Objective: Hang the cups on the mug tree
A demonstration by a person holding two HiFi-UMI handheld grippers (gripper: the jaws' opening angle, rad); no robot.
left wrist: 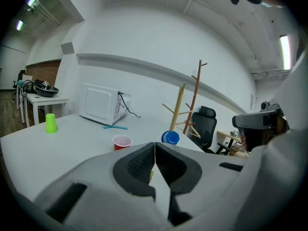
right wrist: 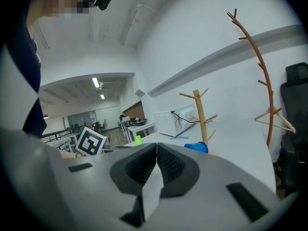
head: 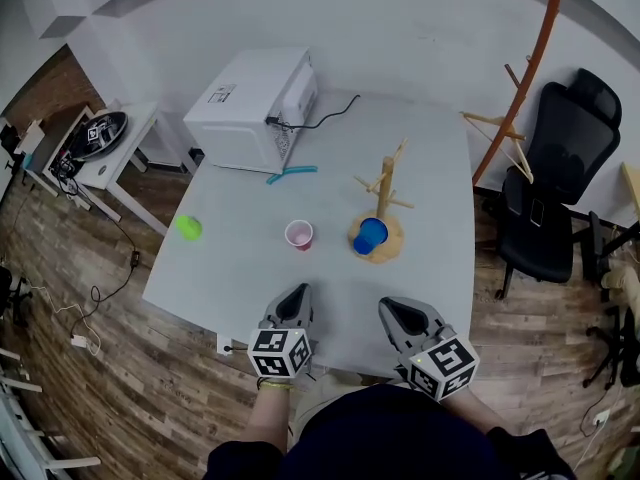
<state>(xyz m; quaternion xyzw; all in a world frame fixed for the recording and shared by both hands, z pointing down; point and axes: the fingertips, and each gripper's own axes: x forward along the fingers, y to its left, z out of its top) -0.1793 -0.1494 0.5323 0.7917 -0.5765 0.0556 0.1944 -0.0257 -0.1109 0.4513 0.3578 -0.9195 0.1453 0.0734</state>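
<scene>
Wooden pegs angle upward from the mug tree (head: 384, 193), which stands upright on its round base toward the right half of the white surface (head: 230, 268). A blue cup (head: 370, 236) rests on that base, touching the foot of the trunk on the side nearer the person; in the left gripper view its round face tilts toward the camera, so it looks tipped rather than upright, though this is not certain. A red cup (head: 298, 234) stands mouth up just to the left of the base, clear of it. A green cup (head: 188, 227) sits well apart from both, near the left edge. At the far left corner is a white microwave (head: 255, 108) with a black cable (head: 325, 116) trailing off to its right, and a thin teal stick (head: 291, 173) lies on the surface just in front of it. The left tool (head: 297, 292) and the right tool (head: 394, 308) hover side by side over the near edge, both pointing toward the cups and well short of them. Each gripper view shows its ribbed jaws pressed tip to tip with nothing between them. Beyond the right edge stand a black office chair (head: 560, 168) and a curved orange coat stand (head: 528, 68); a small white side table (head: 120, 153) sits on the wooden floor (head: 90, 368) at the left.
</scene>
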